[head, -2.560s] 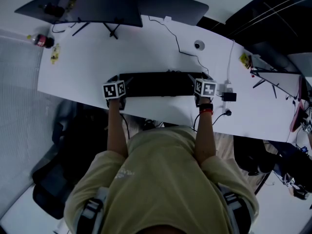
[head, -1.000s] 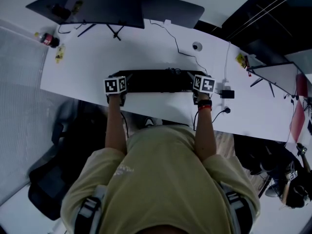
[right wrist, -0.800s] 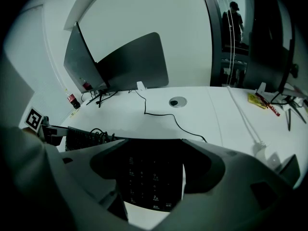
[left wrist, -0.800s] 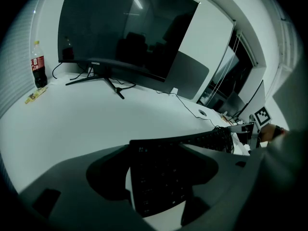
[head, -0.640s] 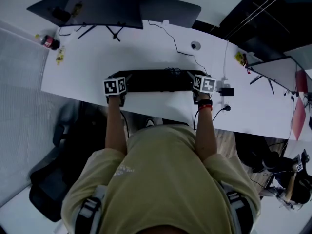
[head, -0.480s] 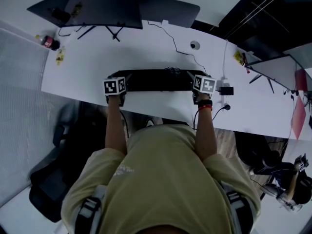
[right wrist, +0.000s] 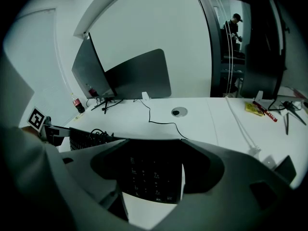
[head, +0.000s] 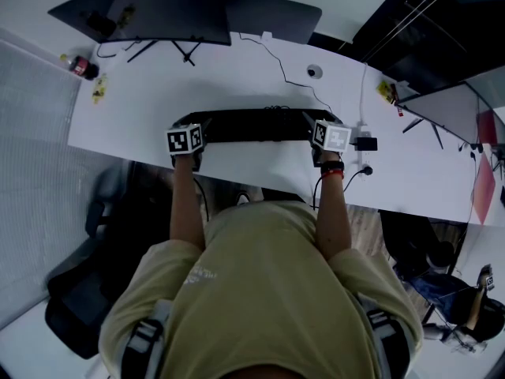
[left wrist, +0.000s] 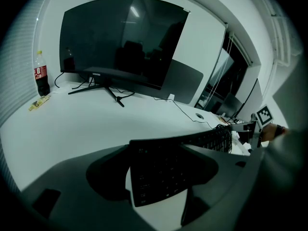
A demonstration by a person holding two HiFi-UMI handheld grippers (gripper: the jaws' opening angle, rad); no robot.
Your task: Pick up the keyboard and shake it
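Bottle (left wrist: 41,75) holding dark drink stands well apart from the keyboard (left wrist: 159,172)

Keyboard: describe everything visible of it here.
The keyboard is black, long and slim, seemingly plastic, with dark keys. It stretches crosswise over the white desk. The left gripper clamps its left end and the right gripper its right end, fingers across its depth. A black cable bunches at its back edge. Whether it is off the desk is unclear.
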